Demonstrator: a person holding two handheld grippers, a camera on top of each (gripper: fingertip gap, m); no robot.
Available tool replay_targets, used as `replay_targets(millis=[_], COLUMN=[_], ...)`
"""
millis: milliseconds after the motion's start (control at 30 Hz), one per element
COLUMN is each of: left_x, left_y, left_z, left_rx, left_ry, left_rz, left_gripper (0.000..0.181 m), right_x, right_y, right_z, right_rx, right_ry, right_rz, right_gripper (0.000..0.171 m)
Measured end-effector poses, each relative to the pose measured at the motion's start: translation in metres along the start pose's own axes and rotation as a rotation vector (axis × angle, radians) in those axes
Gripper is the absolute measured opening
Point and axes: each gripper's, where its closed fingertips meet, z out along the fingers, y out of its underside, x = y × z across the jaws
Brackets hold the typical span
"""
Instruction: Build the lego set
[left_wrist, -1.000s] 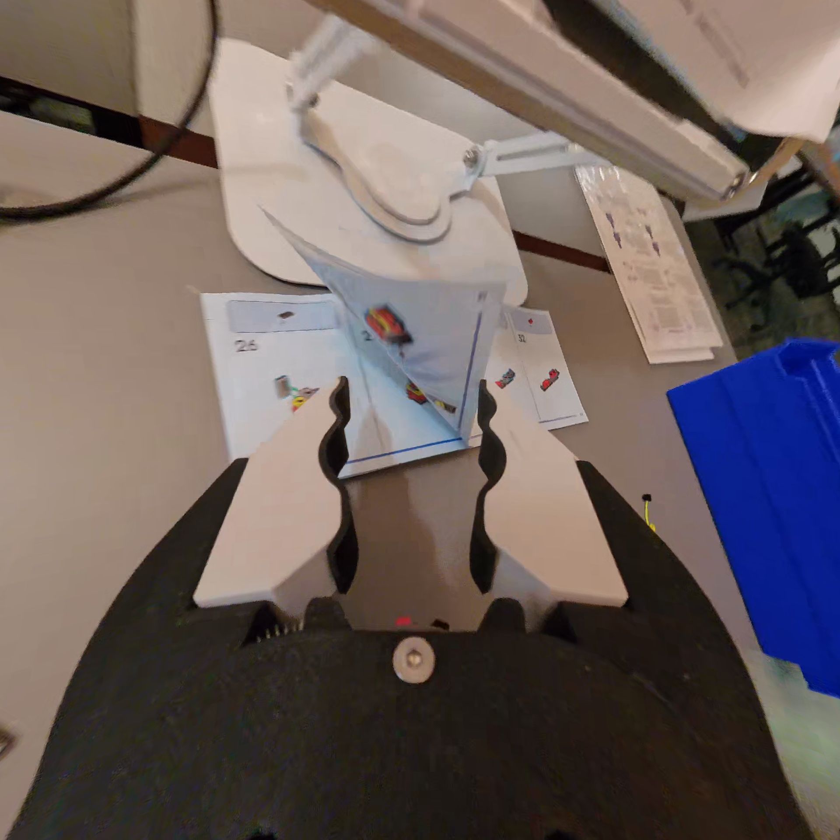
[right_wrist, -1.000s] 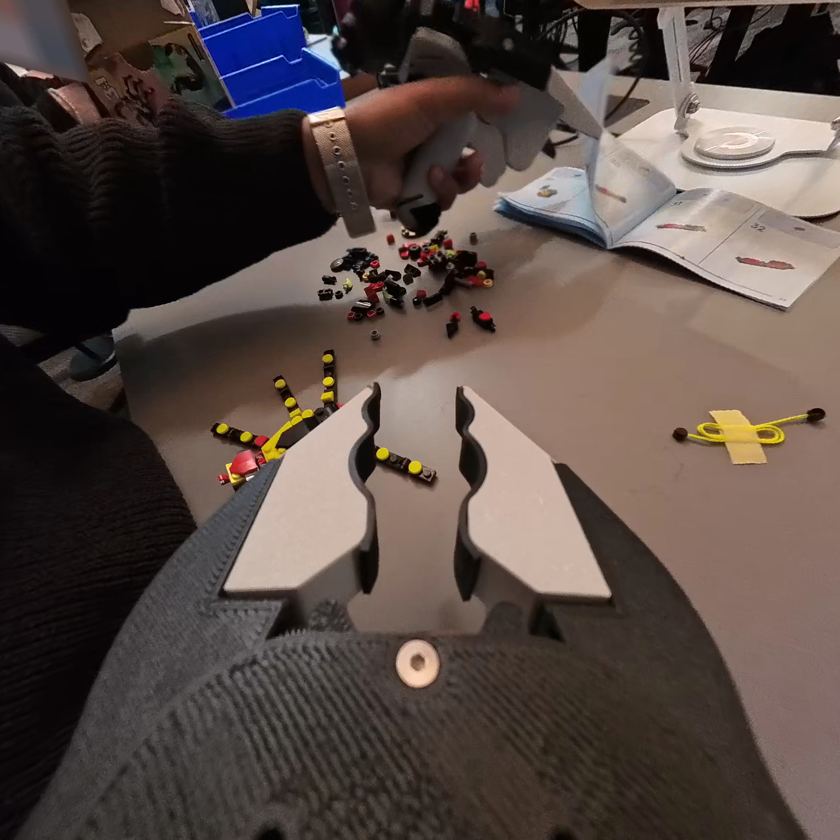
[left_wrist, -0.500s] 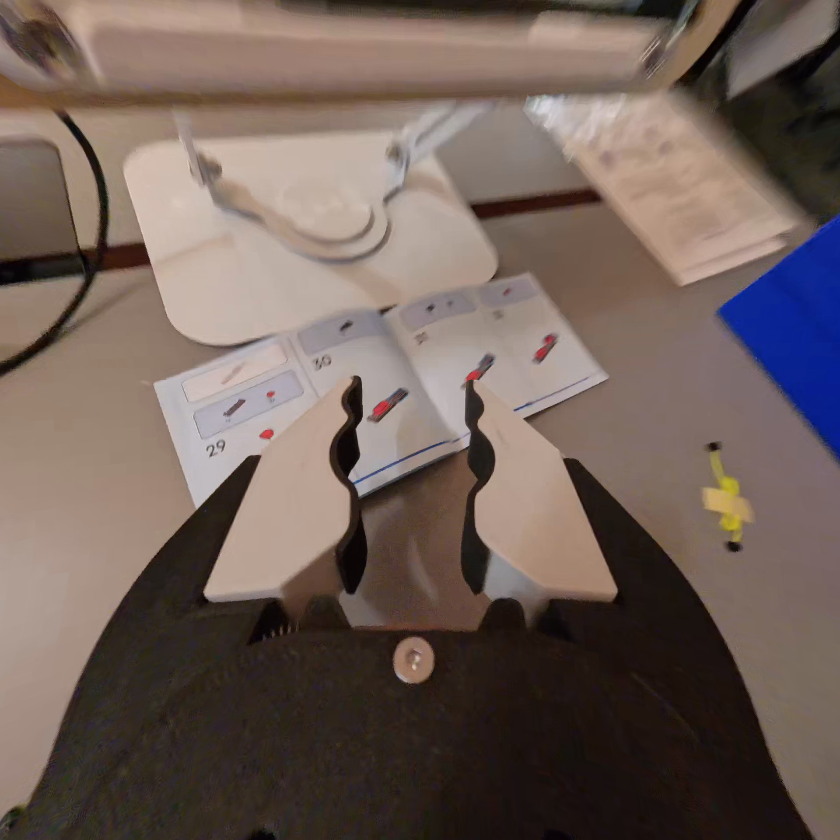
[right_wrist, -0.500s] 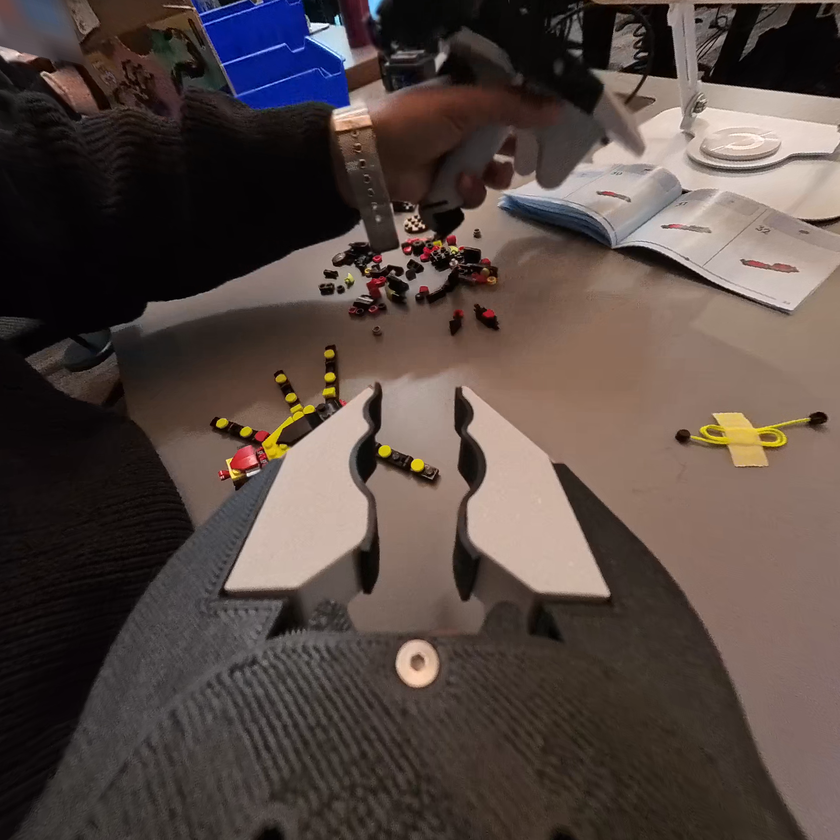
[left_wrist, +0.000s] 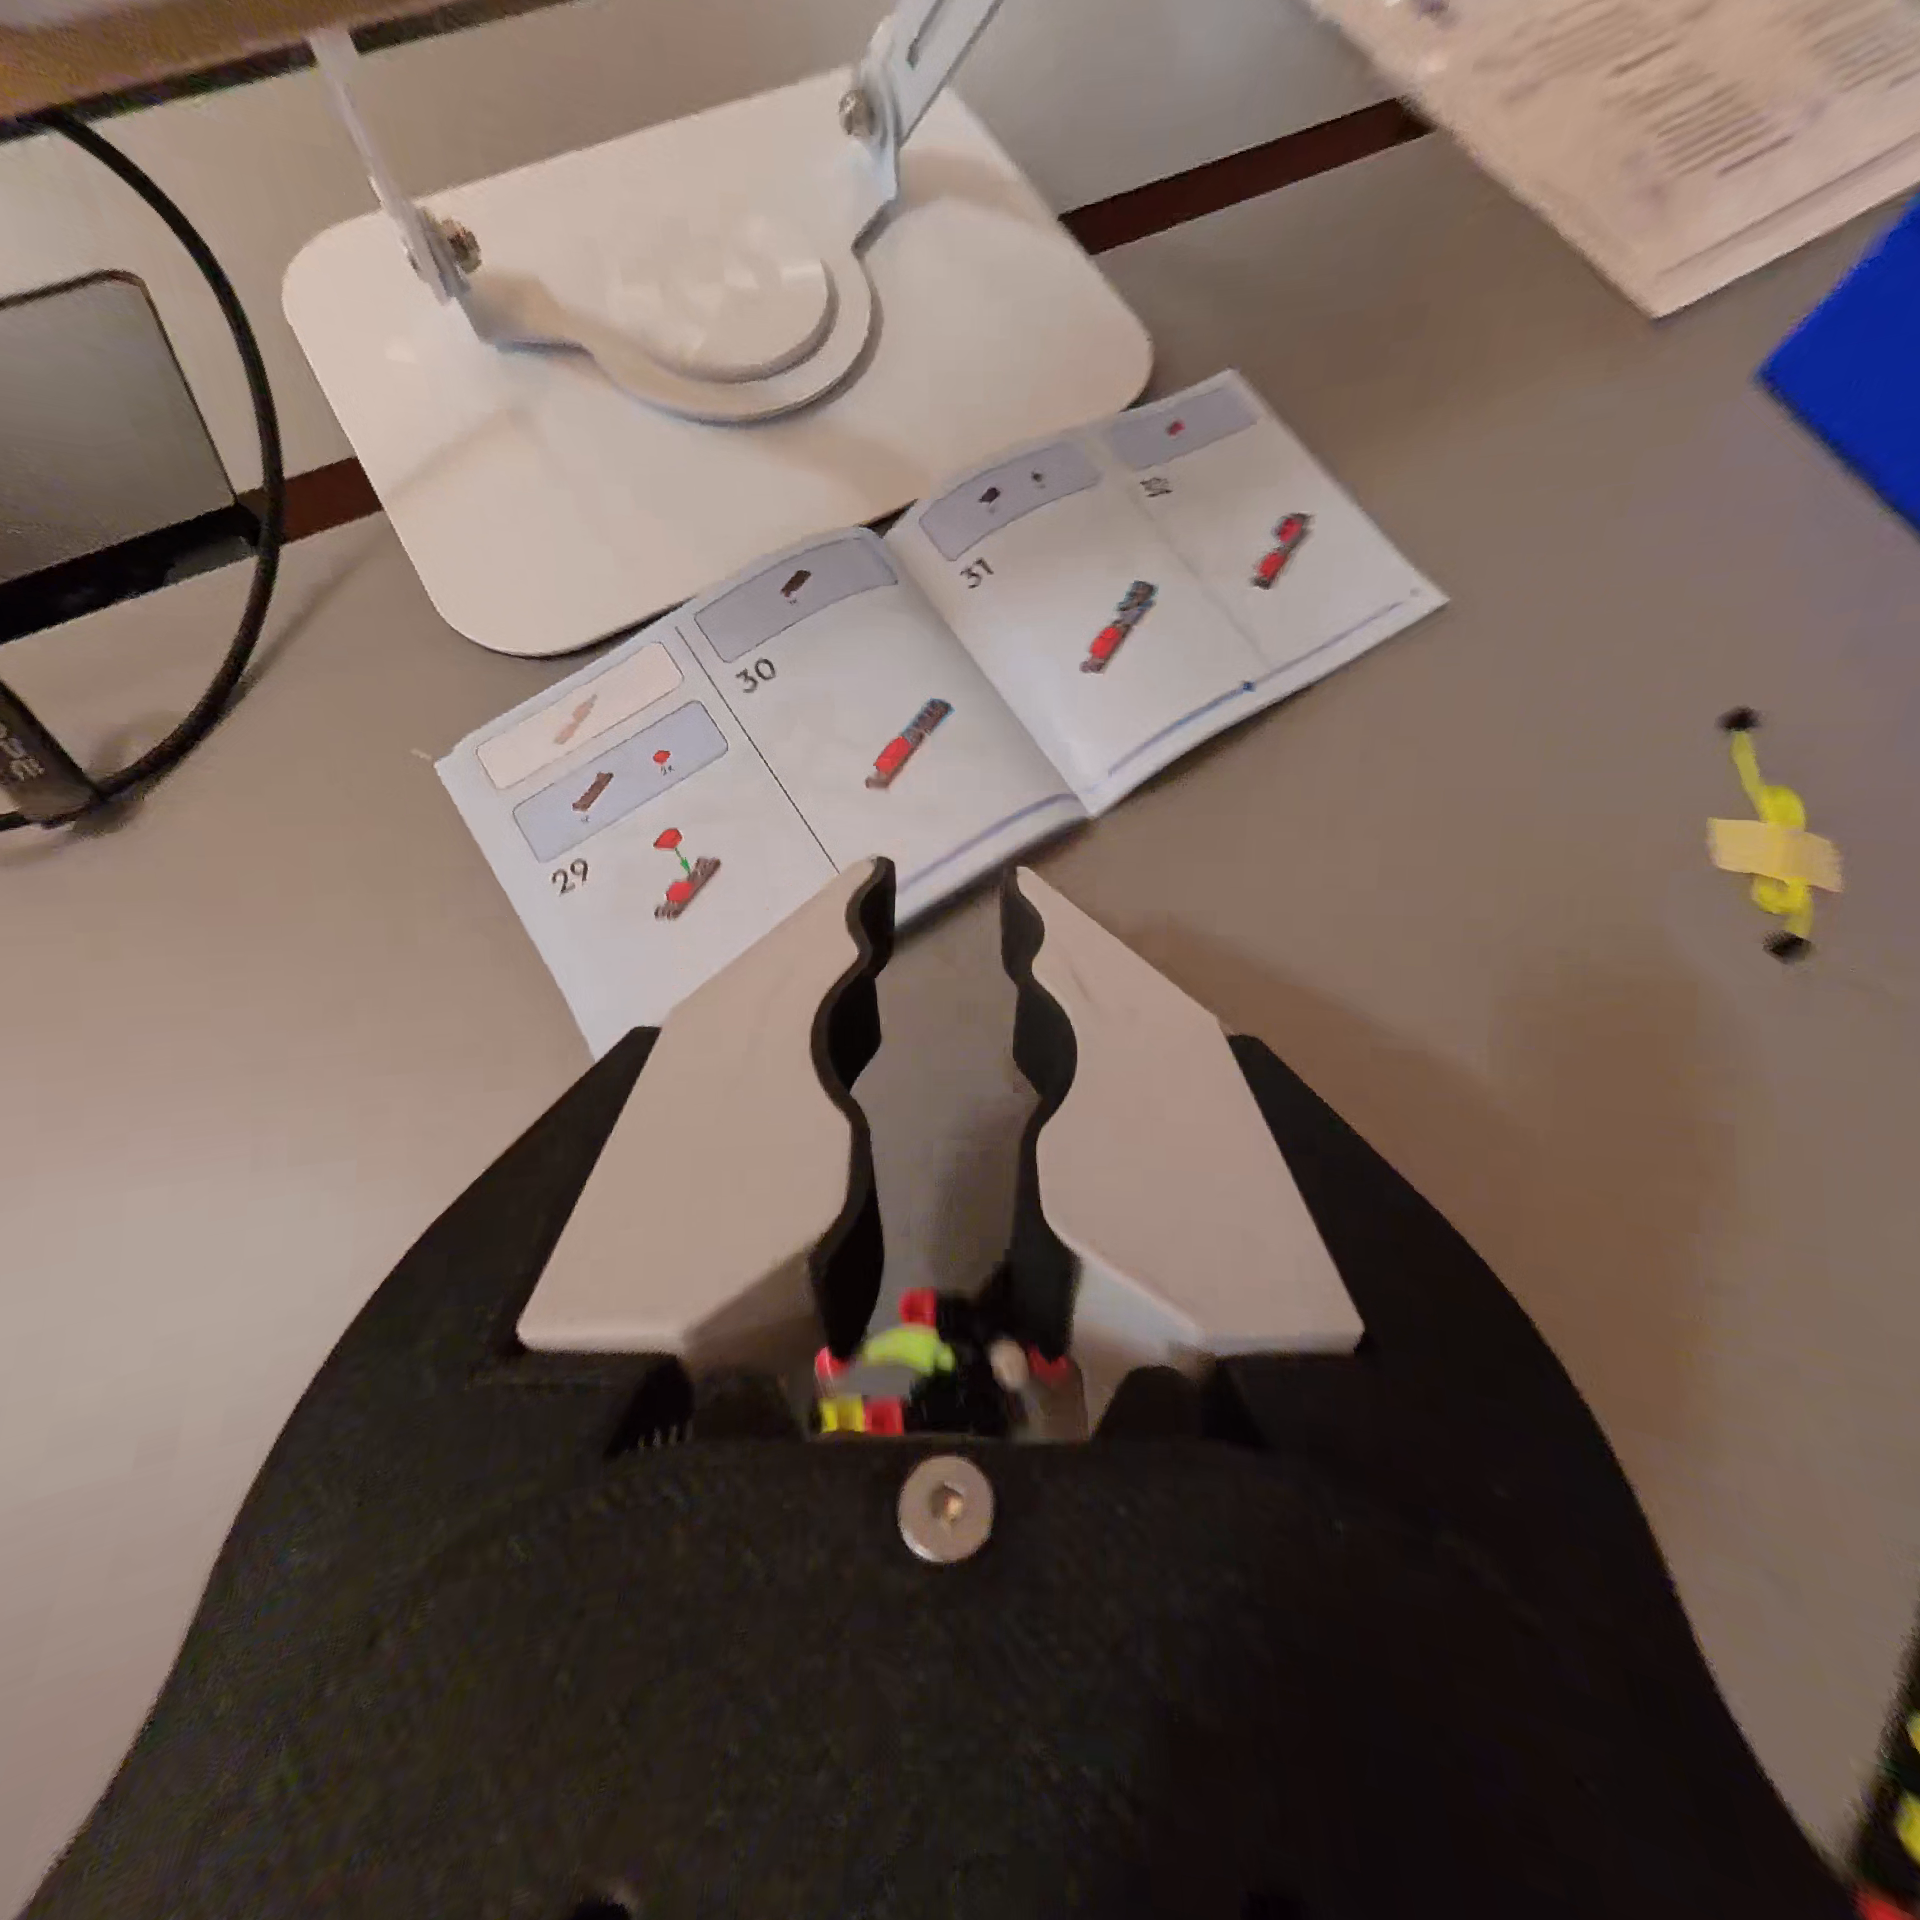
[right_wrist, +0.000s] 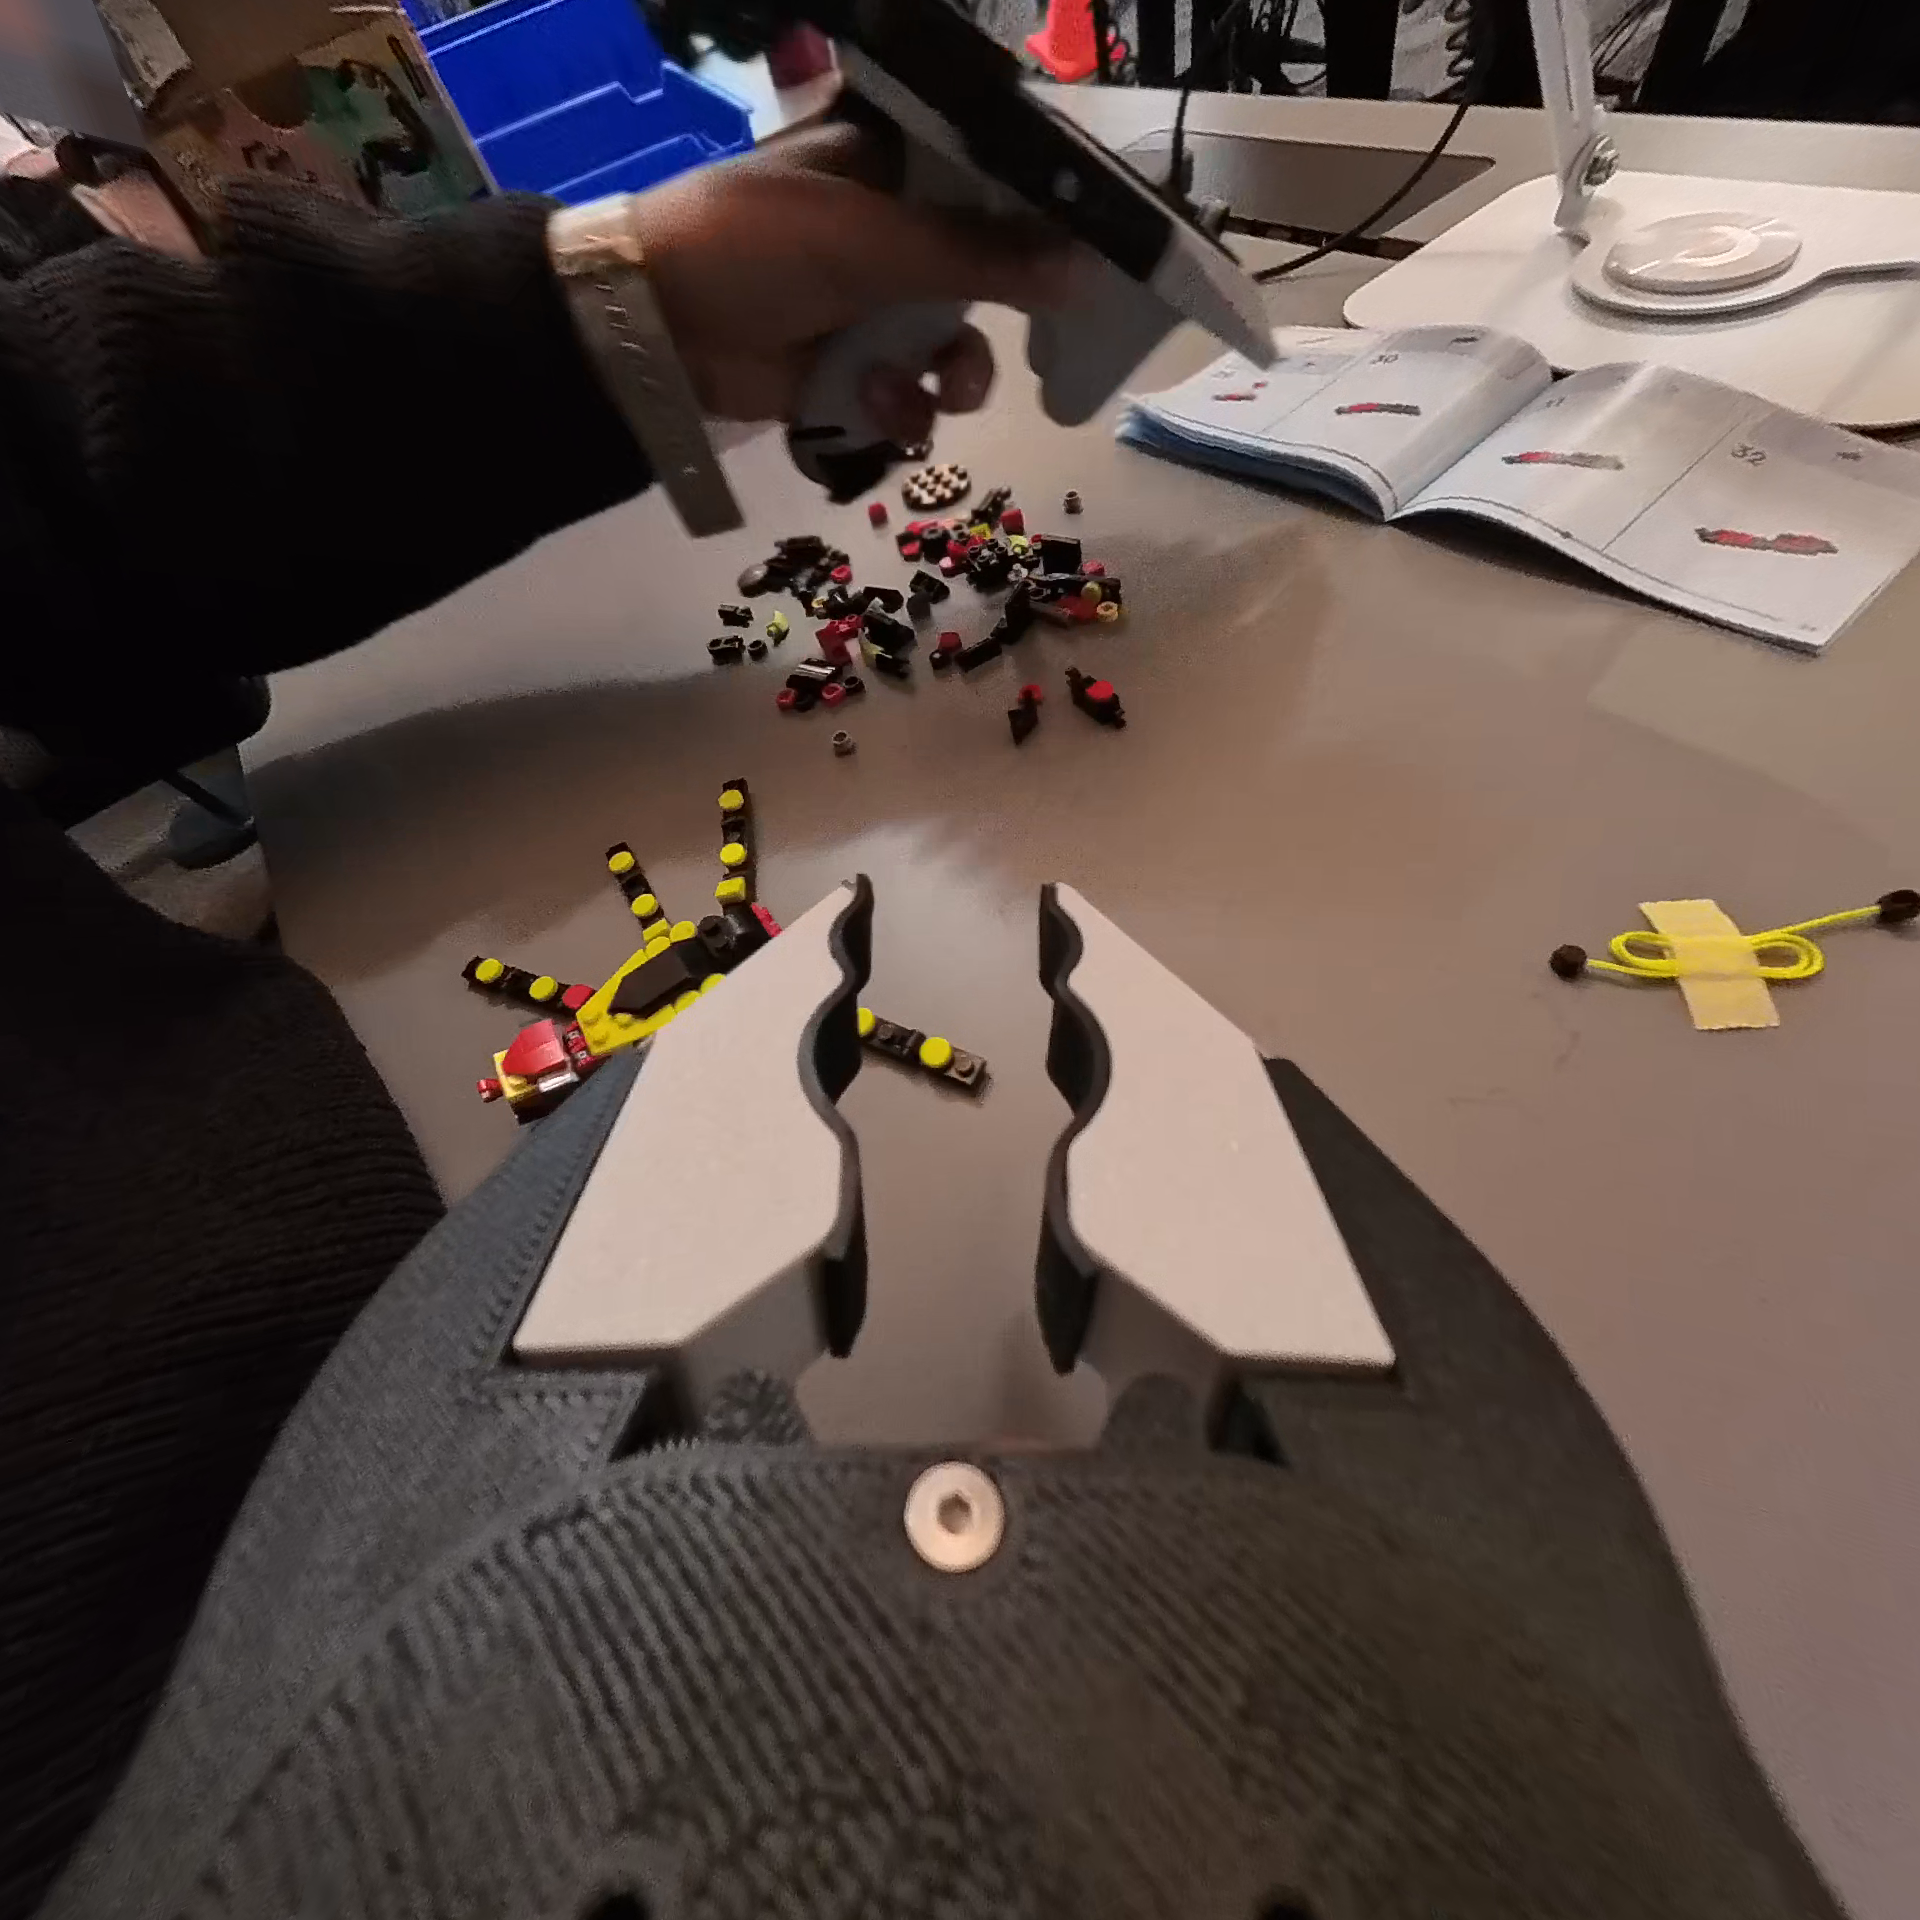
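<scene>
My left gripper (left_wrist: 945, 883) hovers over the table, its jaws a narrow gap apart with nothing between them. Its tips are at the near edge of the open instruction booklet (left_wrist: 935, 675). Loose lego pieces (left_wrist: 914, 1361) show below its palm. In the right wrist view a hand holds that left gripper (right_wrist: 1164, 364) above the pile of loose black, red and yellow pieces (right_wrist: 935, 603). My right gripper (right_wrist: 956, 904) is open and empty, low over the table, just right of the partly built yellow, black and red model (right_wrist: 644, 977). The booklet (right_wrist: 1507, 457) lies at the back right.
A white monitor stand base (left_wrist: 707, 364) sits behind the booklet. A yellow cord with tape (right_wrist: 1714, 956) lies to the right. Blue bins (right_wrist: 582, 94) stand at the back left, and a blue bin (left_wrist: 1860, 384) and papers (left_wrist: 1662, 125) at the right. A black cable (left_wrist: 260, 416) loops at the left. There is about 25 cm between the tips of the two grippers.
The booklet page that stood up now lies flat. My left gripper has drawn back from the booklet toward the loose pile and its jaws have narrowed. The right gripper has not moved.
</scene>
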Motion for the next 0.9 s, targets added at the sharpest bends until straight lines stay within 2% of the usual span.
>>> replay_targets(millis=[100,233,367,467,633,900], left_x=[0.026,0.071,0.086,0.105,0.106,0.105], left_y=[0.011,0.051,0.091,0.112,0.121,0.12], left_z=[-0.043,-0.099,-0.134,-0.143,-0.136,-0.137], left_rx=[0.045,0.114,0.198,0.179,0.178,0.166], left_ry=[0.114,0.295,0.339,0.415,0.407,0.479], left_rz=[0.015,0.02,-0.056,-0.046,0.113,-0.007], left_gripper=[0.026,0.033,0.036,0.037,0.036,0.037], right_x=[0.003,0.005,0.018,0.031,0.04,0.049], right_y=[0.001,0.002,0.003,0.004,0.003,0.016], right_z=[0.002,0.003,0.008,0.012,0.017,0.022], right_rx=[-0.002,0.007,0.003,-0.006,0.002,-0.074], right_ry=[0.001,0.0,0.042,0.081,0.107,0.159], right_rz=[0.015,0.018,-0.013,-0.016,-0.029,-0.111], right_gripper=[0.031,0.03,0.03,0.03,0.028,0.024])
